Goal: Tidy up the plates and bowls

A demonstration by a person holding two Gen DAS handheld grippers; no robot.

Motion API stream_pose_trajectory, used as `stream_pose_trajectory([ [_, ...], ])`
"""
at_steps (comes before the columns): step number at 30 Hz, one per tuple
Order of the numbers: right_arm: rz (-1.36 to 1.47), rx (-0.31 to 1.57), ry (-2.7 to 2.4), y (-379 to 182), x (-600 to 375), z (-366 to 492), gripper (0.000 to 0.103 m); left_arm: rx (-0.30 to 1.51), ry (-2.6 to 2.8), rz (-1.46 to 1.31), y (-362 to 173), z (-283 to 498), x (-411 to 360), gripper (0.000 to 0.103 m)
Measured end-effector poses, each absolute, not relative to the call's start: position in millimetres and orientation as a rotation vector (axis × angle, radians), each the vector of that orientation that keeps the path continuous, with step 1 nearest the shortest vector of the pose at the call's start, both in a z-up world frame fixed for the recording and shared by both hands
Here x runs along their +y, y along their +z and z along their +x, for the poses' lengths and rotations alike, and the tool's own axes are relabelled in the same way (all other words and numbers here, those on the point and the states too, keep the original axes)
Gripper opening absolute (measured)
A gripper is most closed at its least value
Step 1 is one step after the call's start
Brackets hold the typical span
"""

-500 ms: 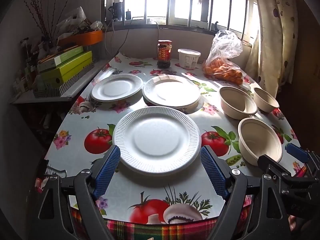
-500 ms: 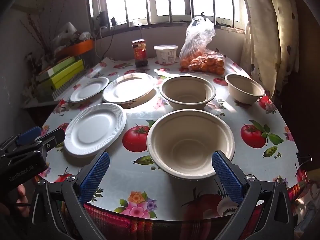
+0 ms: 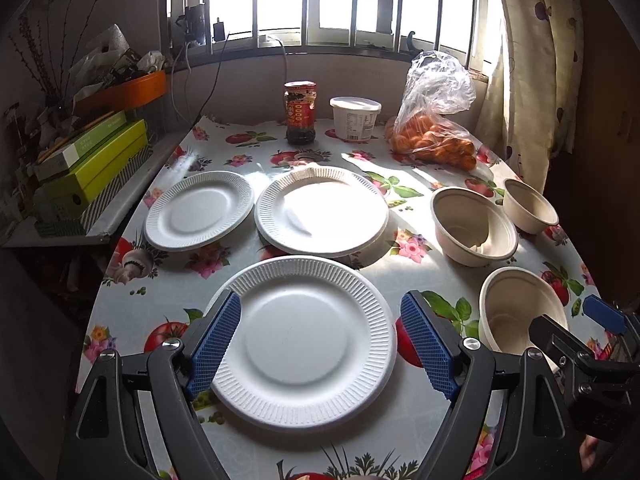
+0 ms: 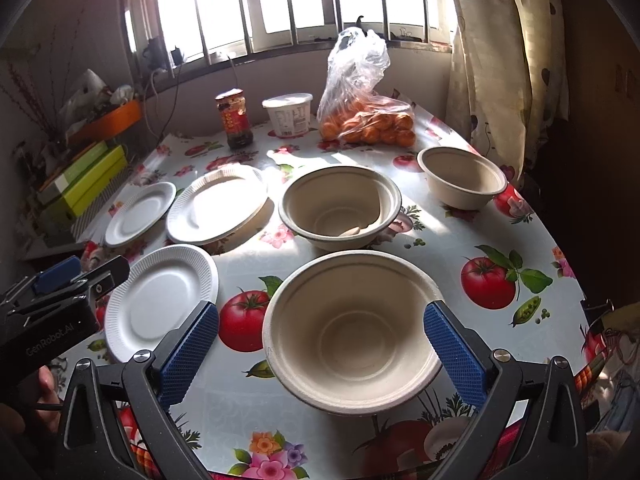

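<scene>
Your left gripper (image 3: 320, 344) has its fingers wide apart, one blue pad on each side of the nearest paper plate (image 3: 302, 342) at lower centre of the left wrist view, neither pad pressing on it; the plate lies flat on the worktop (image 3: 168, 292); behind it sit a larger paper plate (image 3: 322, 212) at centre and a smaller paper plate (image 3: 199, 210) to its left, each apart from the others; your right gripper (image 4: 320, 354) likewise has its fingers spread wide, flanking the nearest beige bowl (image 4: 354, 330) at lower centre of the right wrist view without clamping it; a second beige bowl (image 4: 340, 206) stands upright just behind it, and a smaller beige bowl (image 4: 462, 178) stands at upper right, near the worktop's edge; along the far edge stand a sauce jar (image 4: 236, 124), a white tub (image 4: 289, 114) and a plastic bag of oranges (image 4: 366, 120).
</scene>
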State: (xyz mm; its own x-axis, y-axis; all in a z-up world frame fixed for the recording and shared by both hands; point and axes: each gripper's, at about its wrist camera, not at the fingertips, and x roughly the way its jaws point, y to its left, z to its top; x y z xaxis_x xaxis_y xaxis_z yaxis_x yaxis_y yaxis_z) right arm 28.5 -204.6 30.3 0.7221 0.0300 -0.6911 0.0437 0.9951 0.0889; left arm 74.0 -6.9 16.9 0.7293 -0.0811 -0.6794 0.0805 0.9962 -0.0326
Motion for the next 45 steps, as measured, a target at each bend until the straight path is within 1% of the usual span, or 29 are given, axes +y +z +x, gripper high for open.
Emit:
stream_pose_trajectory([
  [3,0.117,0.769,-0.015,29.5,-207.4,35.0,0.103,0.748,-0.077,0.062,17.9,78.9,-12.7,0.083],
  [5,0.118,0.78,0.014,26.4,-205.5,39.1,0.103,0.78,-0.057,0.06,12.8,81.1,-11.7,0.083],
  [8,0.07,0.796,0.044,22.2,-198.4,41.0,0.103,0.801,-0.056,-0.013,5.5,75.4,-8.8,0.083],
  [11,0.026,0.773,0.084,24.9,-193.6,37.1,0.103,0.817,-0.044,-0.06,-3.6,65.3,-7.8,0.083],
  [14,-0.004,0.744,0.11,22.9,-189.5,30.3,0.103,0.808,-0.015,-0.068,-10.4,55.0,-6.6,0.083],
  [16,-0.003,0.757,0.127,17.0,-188.3,30.1,0.103,0.797,0.006,-0.069,-11.9,50.1,-5.5,0.083],
  [23,0.054,0.757,0.128,16.5,-194.0,24.8,0.103,0.771,0.02,-0.073,-1.6,41.3,-2.8,0.083],
  [31,0.056,0.749,0.134,21.9,-191.6,25.1,0.103,0.765,0.025,-0.019,3.7,41.8,-8.5,0.083],
  [45,0.066,0.754,0.128,21.0,-193.3,32.2,0.103,0.787,0.023,-0.008,0.2,50.3,-6.4,0.083],
])
